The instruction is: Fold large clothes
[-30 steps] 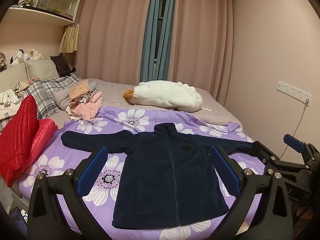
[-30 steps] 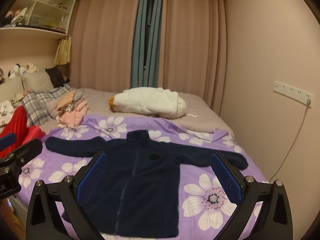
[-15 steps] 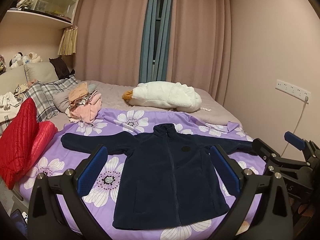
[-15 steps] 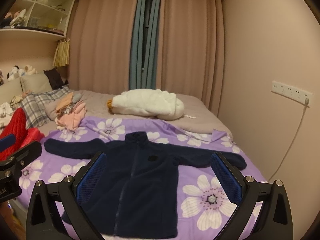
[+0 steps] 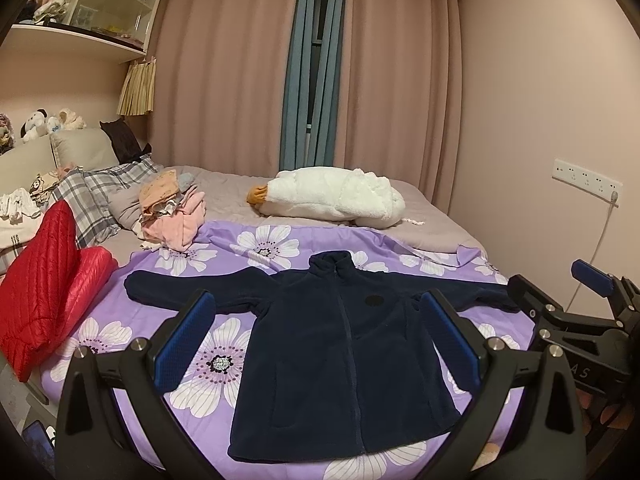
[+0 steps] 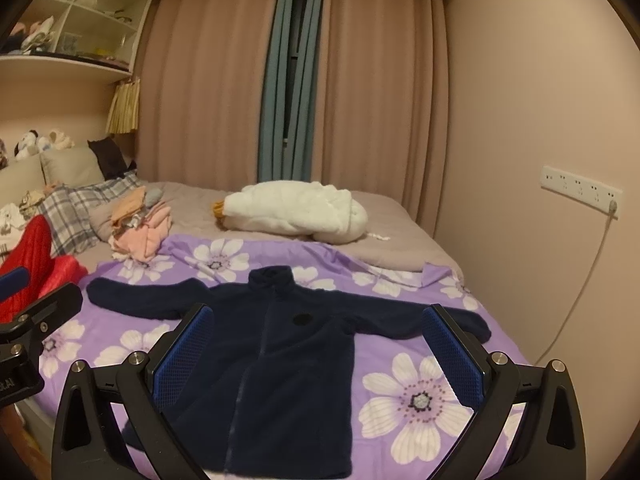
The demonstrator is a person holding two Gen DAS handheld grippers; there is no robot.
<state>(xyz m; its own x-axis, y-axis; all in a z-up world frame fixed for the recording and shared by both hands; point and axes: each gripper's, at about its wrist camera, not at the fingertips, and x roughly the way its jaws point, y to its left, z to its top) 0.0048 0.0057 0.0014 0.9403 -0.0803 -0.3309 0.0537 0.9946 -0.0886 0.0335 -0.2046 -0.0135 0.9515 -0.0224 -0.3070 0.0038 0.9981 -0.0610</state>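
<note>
While both grippers, left gripper [image 5: 316,336] and right gripper [image 6: 318,350], were held above the near bed edge with fingers spread wide and nothing gripped, the navy fleece jacket [image 5: 344,344] was seen laid flat, front up, sleeves stretched outward on the purple floral sheet [image 5: 224,364], presumably spread so for folding. Farther back, a red quilted jacket [image 5: 40,292], a pile of clothes [image 5: 172,216] and a white plush goose [image 5: 332,200] were left clear of the working area.

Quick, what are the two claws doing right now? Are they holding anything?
Left claw: open, holding nothing, above the jacket.
Right claw: open, holding nothing.
</note>
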